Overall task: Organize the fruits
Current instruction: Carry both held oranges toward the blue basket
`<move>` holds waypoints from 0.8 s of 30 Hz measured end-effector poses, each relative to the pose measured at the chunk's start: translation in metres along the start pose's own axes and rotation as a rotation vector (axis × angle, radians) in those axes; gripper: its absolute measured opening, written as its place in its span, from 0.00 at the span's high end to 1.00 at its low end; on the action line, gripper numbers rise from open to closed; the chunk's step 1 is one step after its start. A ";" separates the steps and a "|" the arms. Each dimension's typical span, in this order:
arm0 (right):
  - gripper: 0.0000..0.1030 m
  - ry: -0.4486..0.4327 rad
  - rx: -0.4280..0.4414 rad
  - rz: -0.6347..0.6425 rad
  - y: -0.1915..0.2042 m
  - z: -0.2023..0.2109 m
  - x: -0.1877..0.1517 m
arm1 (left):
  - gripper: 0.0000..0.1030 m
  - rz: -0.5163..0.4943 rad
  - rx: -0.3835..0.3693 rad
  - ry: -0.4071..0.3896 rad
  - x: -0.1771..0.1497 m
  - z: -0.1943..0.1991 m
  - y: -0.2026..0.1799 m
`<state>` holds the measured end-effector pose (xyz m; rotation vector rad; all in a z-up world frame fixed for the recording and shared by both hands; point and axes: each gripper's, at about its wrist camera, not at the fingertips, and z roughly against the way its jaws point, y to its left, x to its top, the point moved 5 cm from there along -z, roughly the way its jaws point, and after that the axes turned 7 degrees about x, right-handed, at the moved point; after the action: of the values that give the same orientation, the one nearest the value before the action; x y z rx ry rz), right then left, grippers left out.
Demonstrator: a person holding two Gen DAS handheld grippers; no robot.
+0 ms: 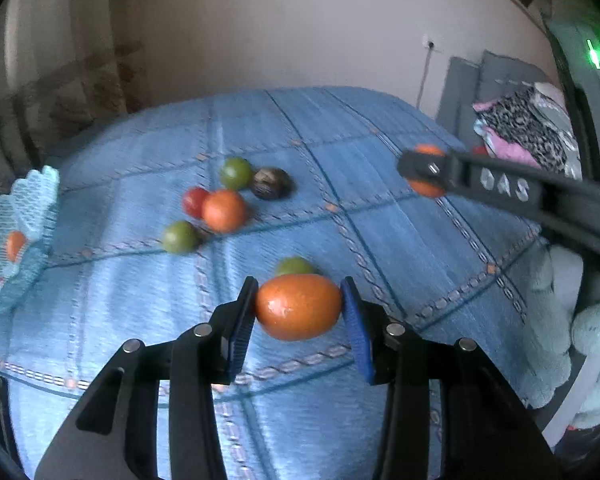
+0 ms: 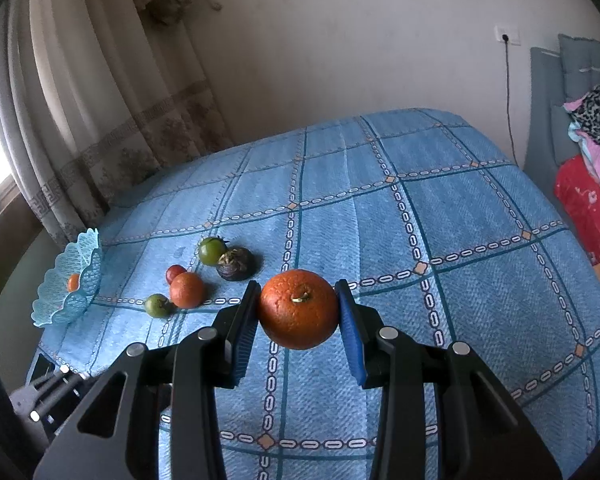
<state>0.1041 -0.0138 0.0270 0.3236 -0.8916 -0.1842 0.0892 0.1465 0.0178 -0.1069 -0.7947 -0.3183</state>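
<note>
At the far left a blue basket (image 2: 66, 292) sits on the blue checked bedspread (image 2: 480, 288) with one small orange fruit (image 2: 73, 282) inside. Near it lie loose fruits: two green, one red, an orange one (image 2: 186, 289) and a dark one (image 2: 235, 264). The left gripper (image 1: 299, 312) clamps an oval orange (image 1: 299, 306); the right gripper (image 2: 298, 310) clamps a round orange (image 2: 299, 308), both above the spread.
</note>
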 end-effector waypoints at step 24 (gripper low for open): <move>0.63 0.008 0.053 0.073 0.038 0.002 -0.012 | 0.58 0.168 0.310 -0.131 0.022 0.027 0.131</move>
<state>0.0962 0.0252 0.0327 0.3399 -0.9003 -0.0918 0.1271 0.2706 0.0560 0.0972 -0.9498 -0.0275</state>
